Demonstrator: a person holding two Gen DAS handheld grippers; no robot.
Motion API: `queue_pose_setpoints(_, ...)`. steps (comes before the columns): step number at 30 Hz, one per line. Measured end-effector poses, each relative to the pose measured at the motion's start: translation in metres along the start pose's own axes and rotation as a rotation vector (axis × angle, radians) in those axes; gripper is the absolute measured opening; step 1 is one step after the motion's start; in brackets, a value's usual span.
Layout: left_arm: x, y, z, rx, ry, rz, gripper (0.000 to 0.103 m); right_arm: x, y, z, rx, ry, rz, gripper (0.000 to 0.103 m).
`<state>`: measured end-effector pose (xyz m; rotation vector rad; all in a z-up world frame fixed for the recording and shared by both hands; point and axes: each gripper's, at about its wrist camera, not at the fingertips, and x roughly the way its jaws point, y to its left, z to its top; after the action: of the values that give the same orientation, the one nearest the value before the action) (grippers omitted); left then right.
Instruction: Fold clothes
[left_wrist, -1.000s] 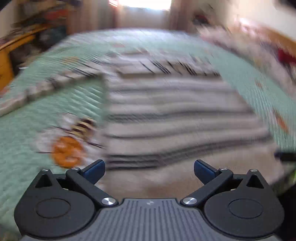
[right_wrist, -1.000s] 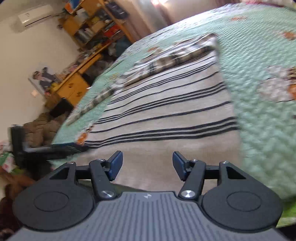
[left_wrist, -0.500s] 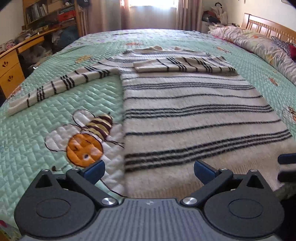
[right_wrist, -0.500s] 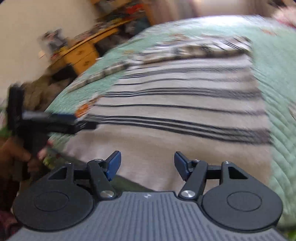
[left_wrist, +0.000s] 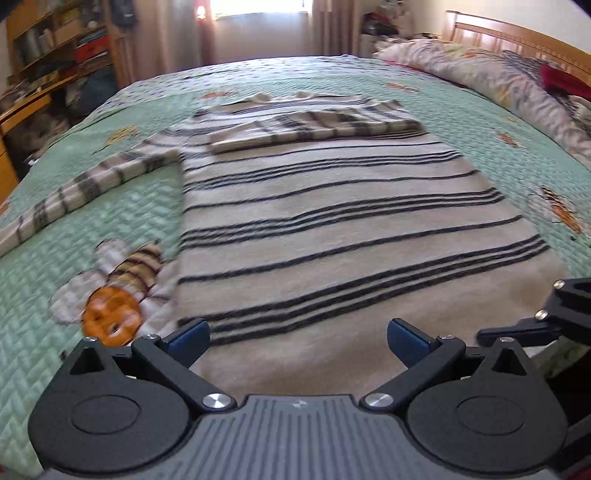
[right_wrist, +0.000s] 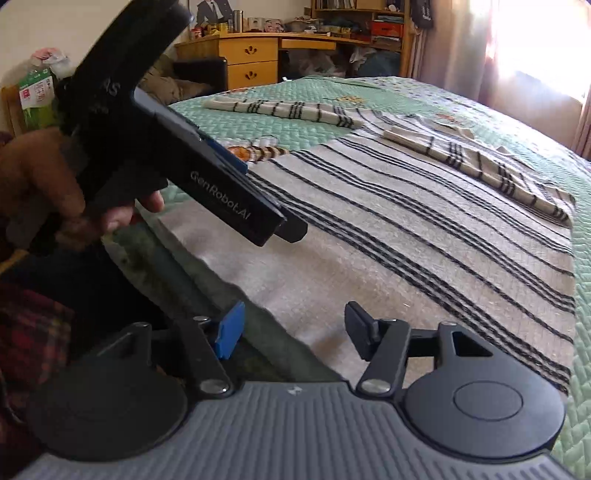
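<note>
I see the striped sweater (left_wrist: 332, 236) lying flat on the green quilt (left_wrist: 85, 221) that covers the bed. It is pale with thin dark lines across it. One sleeve (left_wrist: 314, 127) is folded over the top part of the sweater, and the other sleeve (left_wrist: 81, 188) sticks out to the side on the quilt. My left gripper (left_wrist: 298, 338) is right at the bottom edge of the sweater — the cloth lies just in front of its two blue fingers (left_wrist: 188, 336). The fingers are spread wide apart and there is nothing between them. From the right wrist camera I see the left gripper (right_wrist: 290, 227) from the side, up above the near corner of the sweater (right_wrist: 406, 236), with a hand (right_wrist: 48, 188) wrapped around its handle. My right gripper (right_wrist: 291, 332) sits at the same bottom edge, further along. Its fingers are apart too, but not as far, and they hold nothing — the hem lies in front of them and a bit under them. I cannot tell if either gripper touches the cloth. A bee picture (left_wrist: 110, 291) is sewn on the quilt just beside the sweater's left side. A yellow desk (right_wrist: 251, 61) stands past the bed.
</note>
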<state>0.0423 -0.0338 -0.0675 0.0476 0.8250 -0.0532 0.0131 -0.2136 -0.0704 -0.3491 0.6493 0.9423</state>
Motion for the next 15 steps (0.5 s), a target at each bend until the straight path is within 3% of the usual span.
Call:
queue_pose_setpoints(4,0.008,-0.017,0.014,0.033,-0.001,-0.012,0.102,0.002,-0.008,-0.006,0.014,-0.012,-0.009,0.053)
queue_pose_setpoints(7,0.012,-0.025,0.023,0.044,-0.005,-0.003,0.102,0.004,-0.015,-0.01,0.024,-0.021,-0.016,0.038)
queue_pose_setpoints(9,0.014,-0.026,0.028,0.037,-0.006,0.001,0.102,0.005,-0.021,-0.011,0.049,-0.03,-0.016,0.018)
queue_pose_setpoints(11,0.017,-0.026,0.031,0.026,-0.005,0.008,0.102,0.008,-0.027,-0.009,0.057,-0.028,-0.017,0.009)
queue_pose_setpoints(15,0.02,-0.02,0.038,0.002,-0.007,0.043,0.102,0.02,-0.039,-0.001,0.065,-0.038,-0.04,0.004)
